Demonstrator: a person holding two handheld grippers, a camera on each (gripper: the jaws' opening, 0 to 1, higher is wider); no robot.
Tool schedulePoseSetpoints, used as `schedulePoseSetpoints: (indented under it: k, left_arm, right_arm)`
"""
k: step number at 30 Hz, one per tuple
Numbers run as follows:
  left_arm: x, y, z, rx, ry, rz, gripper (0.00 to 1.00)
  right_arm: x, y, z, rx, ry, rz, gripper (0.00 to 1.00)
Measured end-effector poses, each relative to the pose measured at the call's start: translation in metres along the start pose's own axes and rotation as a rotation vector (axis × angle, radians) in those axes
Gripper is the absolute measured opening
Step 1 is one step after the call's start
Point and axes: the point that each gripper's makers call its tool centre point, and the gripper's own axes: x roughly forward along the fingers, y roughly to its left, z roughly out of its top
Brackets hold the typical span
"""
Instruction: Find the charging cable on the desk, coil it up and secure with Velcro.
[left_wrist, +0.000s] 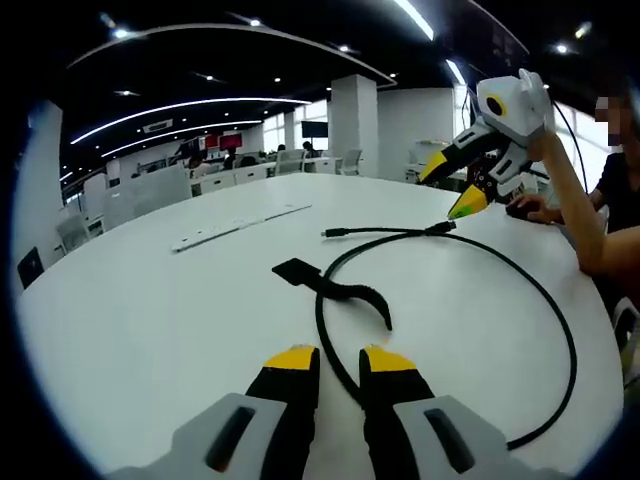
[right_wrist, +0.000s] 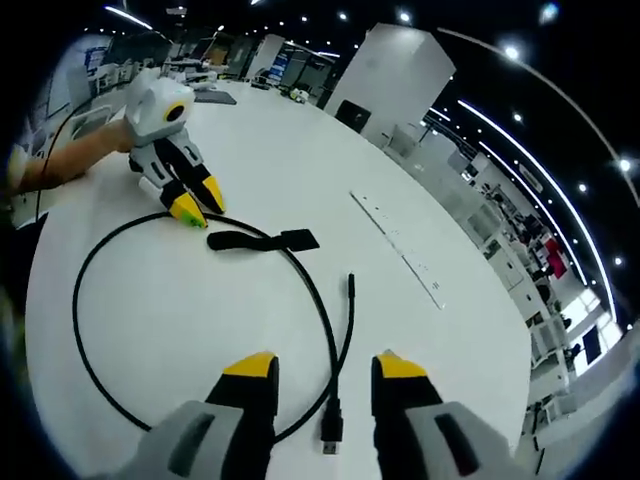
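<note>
black cable (left_wrist: 560, 320), looped, Velcro strap (left_wrist: 335, 283) attached

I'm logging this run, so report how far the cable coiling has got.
Done: the cable is found and lies in one loose loop on the desk. In hand: nothing is gripped; the left hand-held gripper and right hand-held gripper are open over the cable. Left: coiling it tighter and wrapping the strap, which lies flat.

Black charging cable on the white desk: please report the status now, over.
Both grippers open, holding nothing. Thin black charging cable lies in a loose loop, uncoiled. Black Velcro strap flat inside the loop, unfastened. Left gripper straddles the cable.
</note>
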Motion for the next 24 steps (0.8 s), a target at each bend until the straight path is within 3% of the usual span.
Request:
schedulePoseSetpoints:
  k: [12,24]
  left_arm:
    - [-0.001,0.001,0.0,0.005,0.0,0.009,0.17]
    - [-0.002,0.001,0.0,-0.003,-0.002,0.014,0.17]
  right_arm:
    - [0.007,0.013,-0.012,-0.006,0.053,0.063,0.35]
    - [0.005,0.014,-0.015,-0.015,0.057,0.066,0.34]
